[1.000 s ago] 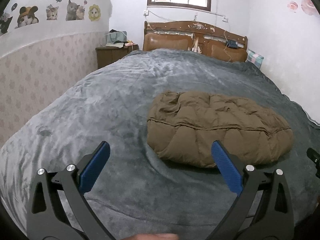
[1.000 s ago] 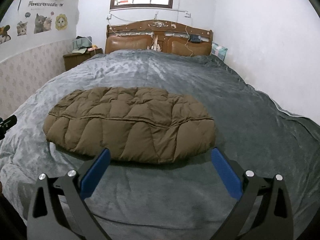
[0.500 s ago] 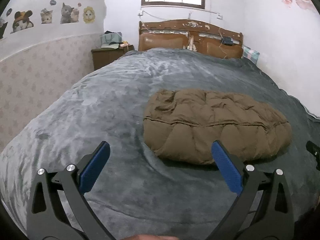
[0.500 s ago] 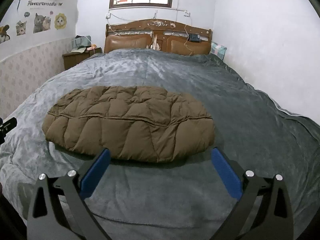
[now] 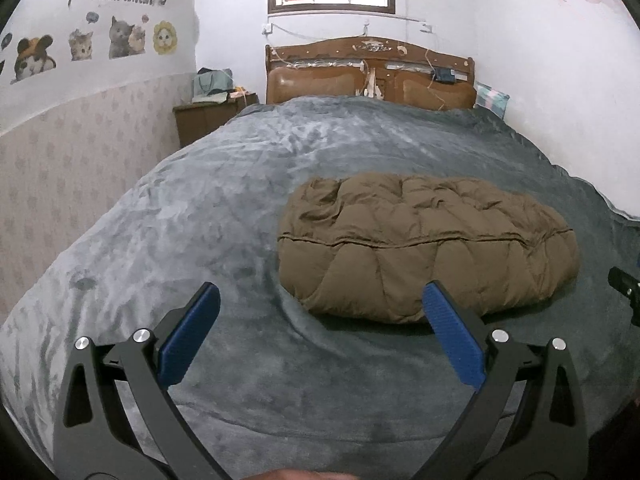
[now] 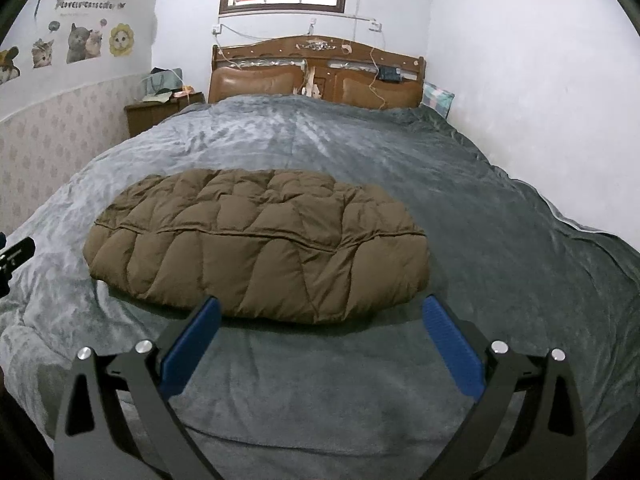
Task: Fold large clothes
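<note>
A brown quilted down jacket [image 5: 428, 240] lies folded in a long puffy bundle on the grey blanket of the bed [image 5: 240, 200]. It also shows in the right wrist view [image 6: 256, 240]. My left gripper [image 5: 320, 292] is open and empty, held above the blanket in front of the jacket's left end. My right gripper [image 6: 318, 304] is open and empty, just in front of the jacket's near edge, toward its right end. The tip of the other gripper shows at each view's edge: the right one in the left wrist view [image 5: 624, 284], the left one in the right wrist view [image 6: 14, 256].
A wooden headboard [image 6: 316, 76] stands at the far end of the bed. A bedside cabinet [image 5: 208, 116] with bags on it stands at the far left by the wall. Walls close the bed in on the left and right.
Both grippers have pulled back and risen slightly, so the jacket sits a little farther off in both views. The jacket itself has not moved. Both grippers stay open.
</note>
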